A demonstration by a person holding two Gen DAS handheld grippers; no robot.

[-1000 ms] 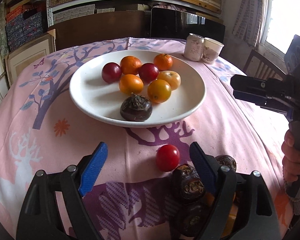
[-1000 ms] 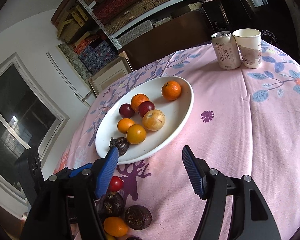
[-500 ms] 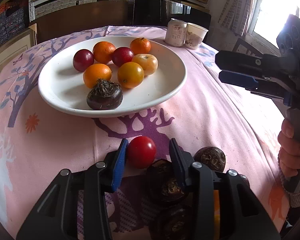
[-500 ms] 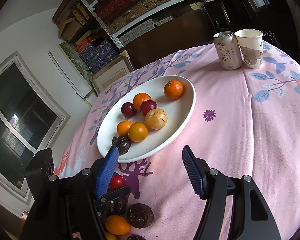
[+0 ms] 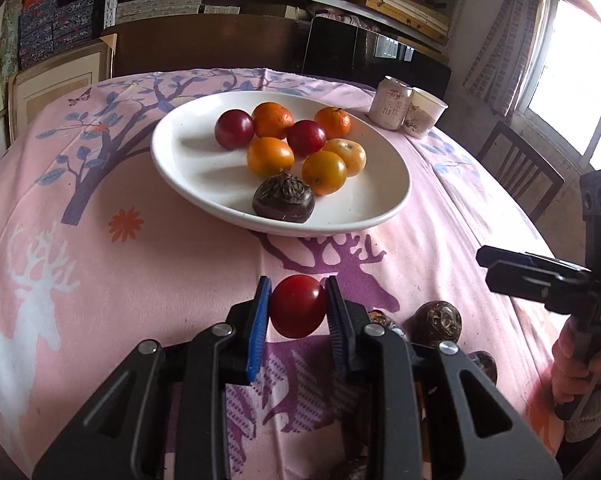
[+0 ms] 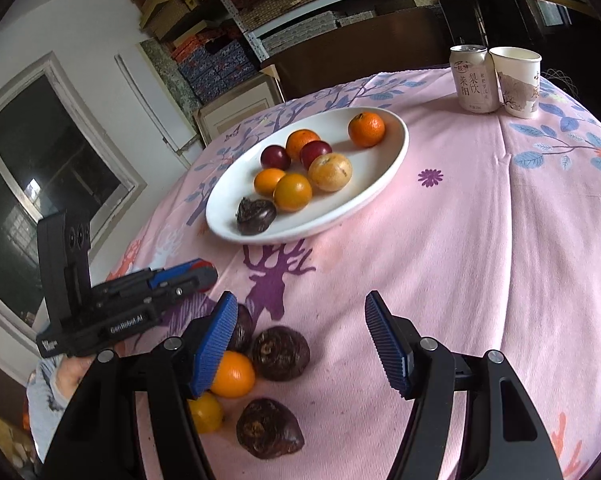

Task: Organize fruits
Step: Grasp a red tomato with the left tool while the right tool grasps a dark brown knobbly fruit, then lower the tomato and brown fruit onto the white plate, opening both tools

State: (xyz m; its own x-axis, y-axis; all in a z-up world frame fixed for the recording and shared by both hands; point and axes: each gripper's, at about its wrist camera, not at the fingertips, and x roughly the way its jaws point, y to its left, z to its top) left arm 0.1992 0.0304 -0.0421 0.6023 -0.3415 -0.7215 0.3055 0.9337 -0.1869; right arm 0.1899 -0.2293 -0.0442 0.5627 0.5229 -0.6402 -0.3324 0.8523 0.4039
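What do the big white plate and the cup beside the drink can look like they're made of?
Plate: probably glazed ceramic, going by its glossy white surface and thick, smooth rim. Cup: likely paper, with matte printed walls and a thin rolled lip. Can: apparently metal, given its shiny top rim.

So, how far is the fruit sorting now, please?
Roughly halfway. Done: eight fruits already lie in the white plate. In hand: the left gripper is shut on the red fruit. Left: two orange fruits and at least three dark brown fruits lie on the tablecloth near the open, empty right gripper.
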